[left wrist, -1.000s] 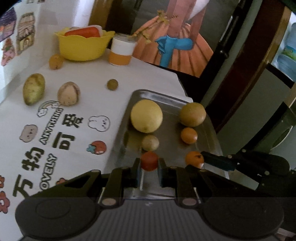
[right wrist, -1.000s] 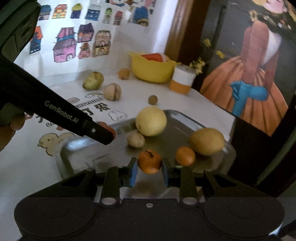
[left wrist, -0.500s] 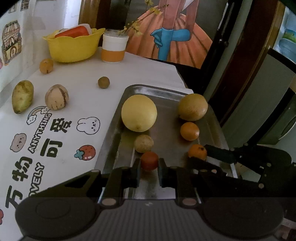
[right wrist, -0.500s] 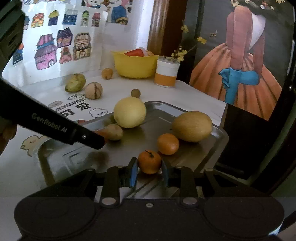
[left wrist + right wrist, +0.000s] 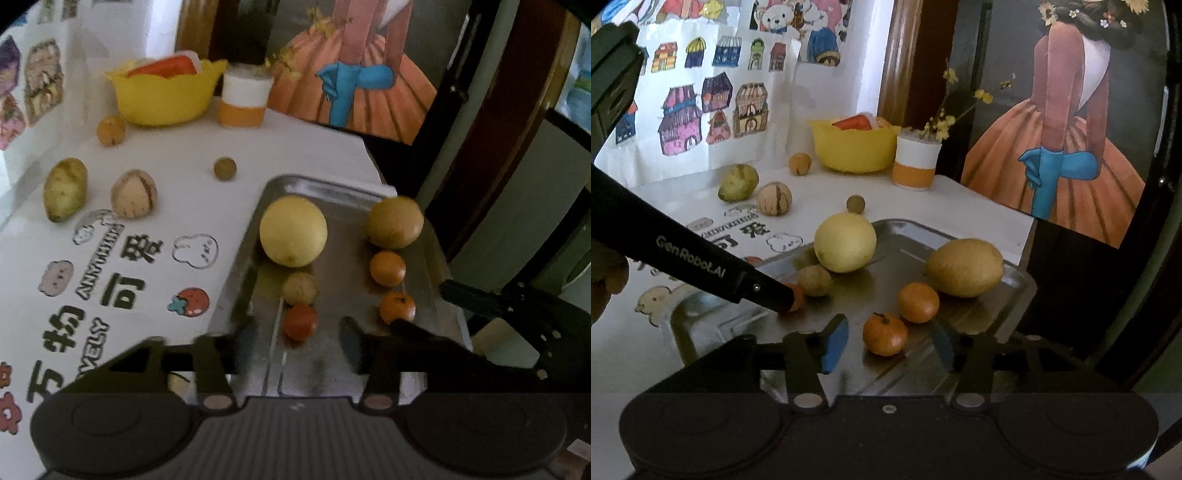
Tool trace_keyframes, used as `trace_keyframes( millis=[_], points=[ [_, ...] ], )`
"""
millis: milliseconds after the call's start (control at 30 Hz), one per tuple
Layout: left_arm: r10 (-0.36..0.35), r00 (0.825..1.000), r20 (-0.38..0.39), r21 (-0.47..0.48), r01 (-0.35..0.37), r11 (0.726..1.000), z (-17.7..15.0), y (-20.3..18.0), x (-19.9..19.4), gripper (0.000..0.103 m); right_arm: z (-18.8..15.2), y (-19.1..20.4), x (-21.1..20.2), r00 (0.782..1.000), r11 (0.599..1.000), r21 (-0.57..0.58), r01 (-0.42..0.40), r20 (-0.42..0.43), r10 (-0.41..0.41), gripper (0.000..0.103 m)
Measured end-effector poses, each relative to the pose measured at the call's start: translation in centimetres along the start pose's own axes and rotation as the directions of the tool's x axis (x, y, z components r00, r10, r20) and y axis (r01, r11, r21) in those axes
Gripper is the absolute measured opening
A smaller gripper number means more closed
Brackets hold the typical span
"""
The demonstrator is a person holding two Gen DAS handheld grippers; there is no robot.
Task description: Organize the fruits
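A metal tray [image 5: 343, 280] holds a big yellow fruit [image 5: 293, 230], a yellow-brown lemon [image 5: 394, 221], an orange [image 5: 388, 268], a small brown fruit [image 5: 301, 288], a red fruit [image 5: 300, 321] and a mandarin [image 5: 398, 307]. My left gripper [image 5: 297, 334] is open, its fingers spread either side of the red fruit and not touching it. My right gripper [image 5: 888, 343] is open too, with the mandarin [image 5: 885, 334] lying free on the tray [image 5: 1015, 269] between its blue pads [image 5: 834, 343]. A left finger [image 5: 701, 258] crosses that view and half hides the red fruit [image 5: 796, 295].
On the printed tablecloth left of the tray lie a green pear-like fruit [image 5: 65, 188], a striped round fruit [image 5: 133, 194], a small brown ball [image 5: 224, 168] and a small orange fruit [image 5: 110, 130]. A yellow bowl [image 5: 162, 96] and a white-orange cup [image 5: 245, 99] stand at the back.
Both grippers have gone from shut to open. The red fruit and the mandarin were let go and now rest on the tray.
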State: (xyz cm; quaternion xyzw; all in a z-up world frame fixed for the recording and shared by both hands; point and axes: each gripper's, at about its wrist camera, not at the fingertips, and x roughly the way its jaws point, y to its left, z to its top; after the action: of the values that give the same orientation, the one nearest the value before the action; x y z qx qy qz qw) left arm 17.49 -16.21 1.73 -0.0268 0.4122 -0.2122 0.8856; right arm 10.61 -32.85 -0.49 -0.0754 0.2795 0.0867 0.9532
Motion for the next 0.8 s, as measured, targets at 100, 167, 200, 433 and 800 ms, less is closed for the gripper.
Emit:
trace_keyframes(
  millis=[100,167,200,433,800],
  points=[
    [-0.001,0.999,0.039,0.003,0.001,1.000,-0.1,0.0,-1.5,0.078,0.4,0.3,-1.5,1.000,1.000,0.002,0.010,0.023,-0.010,0.074],
    [0.008,0.997,0.074,-0.002,-0.008,1.000,-0.1,0.0,-2.7,0.091,0.6,0.5,-2.6,0.999,1.000,0.002,0.019,0.042,-0.019,0.082],
    [0.014,0.996,0.089,-0.004,-0.013,1.000,-0.2,0.1,-3.3,0.093,0.7,0.6,-3.2,0.998,1.000,0.001,0.027,0.053,-0.027,0.086],
    [0.040,0.987,0.156,-0.007,-0.040,0.999,-0.9,1.2,-7.1,0.102,1.0,1.4,-6.8,0.992,0.998,0.021,0.067,0.108,-0.069,0.102],
    [0.096,0.988,0.119,0.055,-0.104,0.993,-4.3,4.4,-10.2,0.102,-0.3,4.6,-10.4,0.998,0.998,0.031,0.058,-0.003,-0.058,0.102]
  ],
)
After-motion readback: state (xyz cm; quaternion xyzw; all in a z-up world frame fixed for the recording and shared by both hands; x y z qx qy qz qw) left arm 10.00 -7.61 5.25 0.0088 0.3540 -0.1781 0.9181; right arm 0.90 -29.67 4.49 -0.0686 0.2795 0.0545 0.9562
